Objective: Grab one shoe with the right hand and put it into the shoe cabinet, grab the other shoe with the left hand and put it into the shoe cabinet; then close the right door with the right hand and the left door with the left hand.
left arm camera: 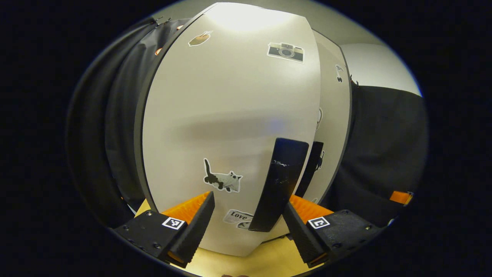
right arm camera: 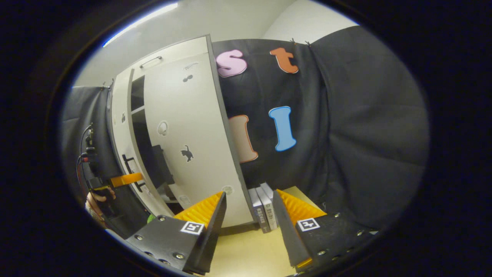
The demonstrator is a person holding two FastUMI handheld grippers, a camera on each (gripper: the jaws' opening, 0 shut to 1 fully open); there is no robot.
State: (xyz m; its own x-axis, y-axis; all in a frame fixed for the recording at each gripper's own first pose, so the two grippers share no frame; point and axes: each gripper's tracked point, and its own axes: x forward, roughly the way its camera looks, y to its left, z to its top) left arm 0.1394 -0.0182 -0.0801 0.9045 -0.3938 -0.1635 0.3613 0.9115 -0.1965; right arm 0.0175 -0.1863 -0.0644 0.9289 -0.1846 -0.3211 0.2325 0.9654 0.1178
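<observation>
Left gripper view: pale wood bench (left arm camera: 265, 261) below, black cloth wall (left arm camera: 384, 154) behind. Left tool (left arm camera: 248, 227) spread wide, empty, close before the stickered left door (left arm camera: 230, 115) and its black handle (left arm camera: 280, 184).

Right gripper view: right tool (right arm camera: 248, 227) wide, empty, facing the right door (right arm camera: 188, 134), nearly shut over the shoe cabinet (right arm camera: 121, 115). Boxes (right arm camera: 263, 207) beside it. Shoes hidden; interior dark.

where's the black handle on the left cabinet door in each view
Left gripper view: the black handle stands right of centre on the left door, just above and between the left gripper's open fingers.
Right gripper view: the same handle is small at far left, on the left door seen edge-on, with the left gripper near it.
Shared landmark: the black cat sticker on the right door.
</observation>
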